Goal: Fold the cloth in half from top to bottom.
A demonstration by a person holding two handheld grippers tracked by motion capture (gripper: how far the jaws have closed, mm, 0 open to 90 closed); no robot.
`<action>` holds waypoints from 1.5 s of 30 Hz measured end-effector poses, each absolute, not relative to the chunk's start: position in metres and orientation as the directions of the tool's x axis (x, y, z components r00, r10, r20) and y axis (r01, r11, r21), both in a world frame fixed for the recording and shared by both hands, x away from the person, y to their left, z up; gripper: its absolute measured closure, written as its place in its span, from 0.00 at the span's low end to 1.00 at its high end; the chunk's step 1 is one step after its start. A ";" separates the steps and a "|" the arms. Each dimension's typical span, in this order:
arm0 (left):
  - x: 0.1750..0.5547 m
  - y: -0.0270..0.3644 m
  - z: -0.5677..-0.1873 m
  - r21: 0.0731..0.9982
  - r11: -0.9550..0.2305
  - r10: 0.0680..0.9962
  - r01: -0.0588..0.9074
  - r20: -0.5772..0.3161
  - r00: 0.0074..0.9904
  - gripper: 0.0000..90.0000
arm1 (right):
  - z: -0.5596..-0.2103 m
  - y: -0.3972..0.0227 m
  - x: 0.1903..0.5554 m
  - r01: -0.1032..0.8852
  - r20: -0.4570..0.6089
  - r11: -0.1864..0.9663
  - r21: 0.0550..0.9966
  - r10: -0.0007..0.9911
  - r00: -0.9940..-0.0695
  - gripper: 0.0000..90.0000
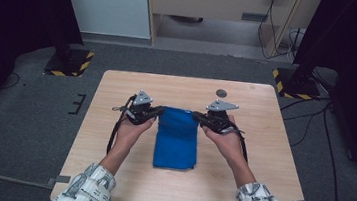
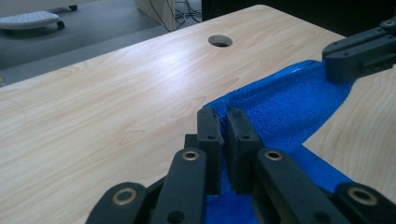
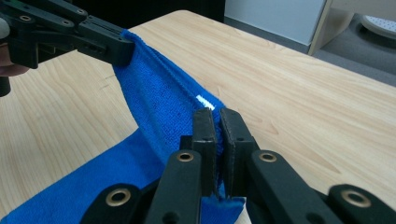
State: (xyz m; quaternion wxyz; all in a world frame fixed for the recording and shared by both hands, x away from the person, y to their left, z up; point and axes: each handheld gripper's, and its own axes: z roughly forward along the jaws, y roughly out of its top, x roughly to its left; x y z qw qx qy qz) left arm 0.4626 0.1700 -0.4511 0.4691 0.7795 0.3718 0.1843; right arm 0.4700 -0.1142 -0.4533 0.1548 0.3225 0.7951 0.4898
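A: What's hidden for us rn?

B: From the high view our hands cover most of both grippers, so the jaw tips at the blue cloth [image 1: 177, 138] are hard to make out. The far edge of the cloth is tucked under them. Our sleeves are cut off at the bottom edge.

A: And up close?

B: In the left gripper view, the left gripper [image 2: 223, 122] has its jaws nearly together w/ blue cloth [image 2: 285, 105] pinched btwn the pads, so we're holding a corner. The lower cloth is cut off by the frame. The right gripper's jaw tip pokes in at the top right, clamped on the other corner.

A: Right side the same?

B: Yep. In the right gripper view the right gripper [image 3: 215, 122] is narrow too, clamped on the cloth's [image 3: 159, 100] top edge. A small white tag sits just above its tips; we can't read it. The left gripper is at the top left, biting the far corner.

A: How does the cloth look?

B: Bright blue terry. On the wooden table [image 1: 256, 154] it lies folded into a narrow rectangle at approx the centre, running toward us. The far edge is lifted and stretched btwn our two grippers, the rest sloping down to the tabletop. The round hole [image 1: 221, 93] in the table lies beyond it, apart.
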 end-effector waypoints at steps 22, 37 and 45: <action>0.434 0.174 -0.461 0.867 -0.260 0.736 0.426 -0.108 0.668 0.95 | -0.464 -0.116 0.455 0.367 0.077 0.335 0.868 0.639 -0.765 0.95; 0.416 0.180 -0.466 0.874 -0.237 0.736 0.425 -0.124 0.666 0.94 | -0.466 -0.115 0.443 0.355 0.080 0.336 0.872 0.619 -0.782 0.94; 0.405 0.181 -0.465 0.880 -0.228 0.726 0.417 -0.132 0.675 0.94 | -0.457 -0.117 0.430 0.330 0.072 0.327 0.886 0.605 -0.793 0.94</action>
